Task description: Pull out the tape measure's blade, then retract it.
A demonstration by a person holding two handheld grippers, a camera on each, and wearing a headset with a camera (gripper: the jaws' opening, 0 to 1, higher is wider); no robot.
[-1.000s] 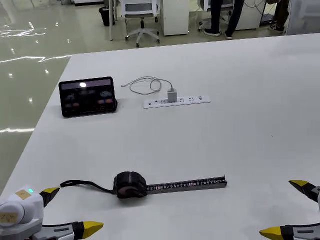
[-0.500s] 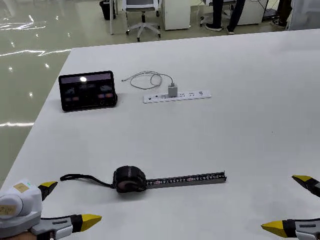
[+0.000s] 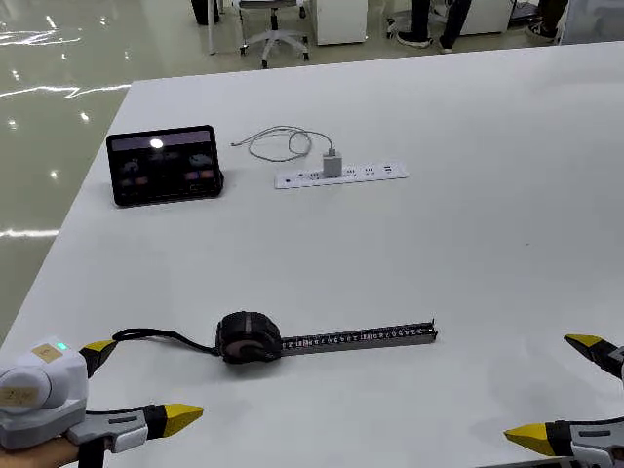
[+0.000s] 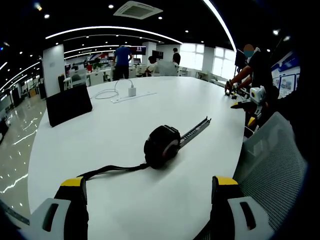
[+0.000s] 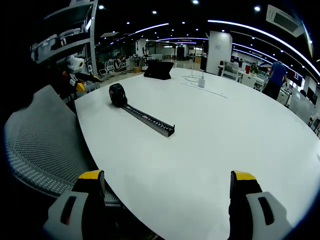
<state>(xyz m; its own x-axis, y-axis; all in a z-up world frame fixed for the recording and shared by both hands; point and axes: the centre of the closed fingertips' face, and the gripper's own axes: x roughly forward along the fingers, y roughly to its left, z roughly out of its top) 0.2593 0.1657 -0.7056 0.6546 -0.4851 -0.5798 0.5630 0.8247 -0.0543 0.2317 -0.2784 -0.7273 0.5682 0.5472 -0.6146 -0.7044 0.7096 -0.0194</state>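
**Tape measure lies on the counter, blade out, both grippers open and off it**

In the head view the tape measure sits near the front edge of the white counter. Its case is round, dark and matte. The blade runs out flat to the right as a narrow, straight strip printed with fine marks. A thin black strap trails left from the case in a loose curve.

The left gripper is at the lower left and the right gripper at the lower right. Each has its yellow-tipped jaws spread wide with nothing between them, apart from the tape measure.

Farther back the head view shows a tablet propped up with its screen lit. Beside it lies a long white power strip with a boxy charger plugged in and a looped grey cable. Past the counter's edge is a glossy floor.

The left gripper view looks low across the counter. There the case bulges like a rubbery wheel, with the strap snaking toward the jaws. A grey mesh chair back curves up at the right.

The right gripper view looks along the blade from its free end, showing a shallow trough shape and a squared tip. The same kind of mesh is at that view's left.
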